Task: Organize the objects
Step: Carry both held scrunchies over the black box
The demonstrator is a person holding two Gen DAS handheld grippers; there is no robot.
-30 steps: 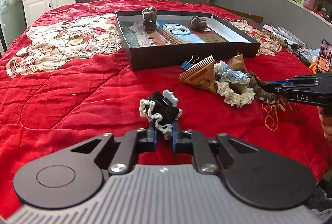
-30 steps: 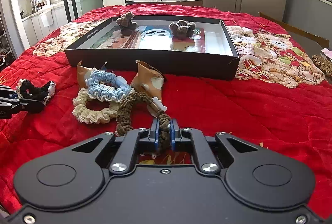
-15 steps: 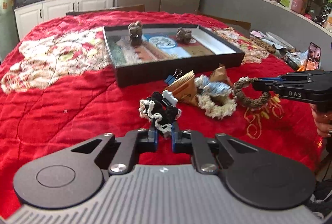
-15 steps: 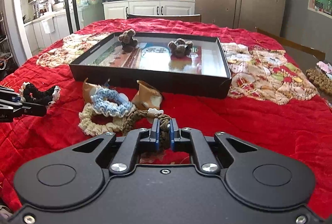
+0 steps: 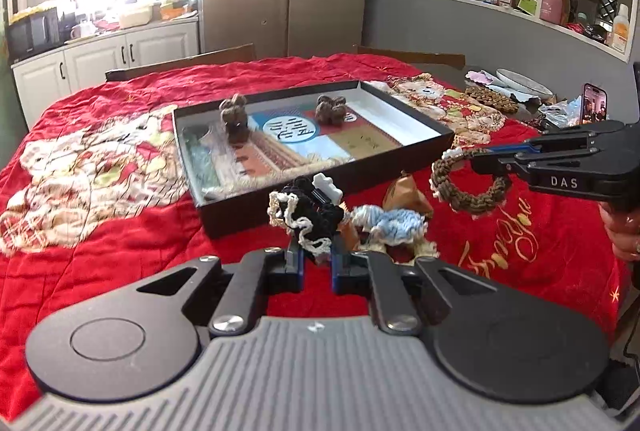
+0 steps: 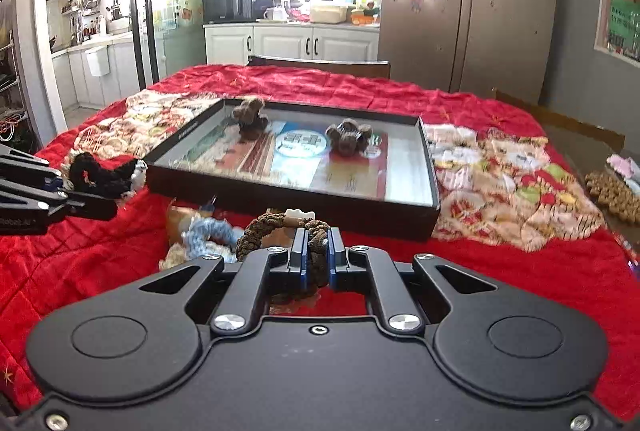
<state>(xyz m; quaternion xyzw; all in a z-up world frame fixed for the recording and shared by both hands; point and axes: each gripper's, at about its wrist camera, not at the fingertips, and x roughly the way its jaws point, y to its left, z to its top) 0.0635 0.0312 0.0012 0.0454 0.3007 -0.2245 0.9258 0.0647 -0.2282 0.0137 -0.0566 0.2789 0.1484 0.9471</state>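
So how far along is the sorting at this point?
Done: two brown crochet pieces lie in the black tray. In hand: left gripper holds a black scrunchie, right gripper a brown scrunchie. Left: blue scrunchie and cream one beside it.

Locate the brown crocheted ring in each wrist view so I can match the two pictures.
Left wrist view: the brown crocheted ring hangs at right of centre, held in the right gripper, above the red cloth.
Right wrist view: the ring sits at bottom centre, clamped in that gripper.
Shared landmark: the black tray just beyond it.
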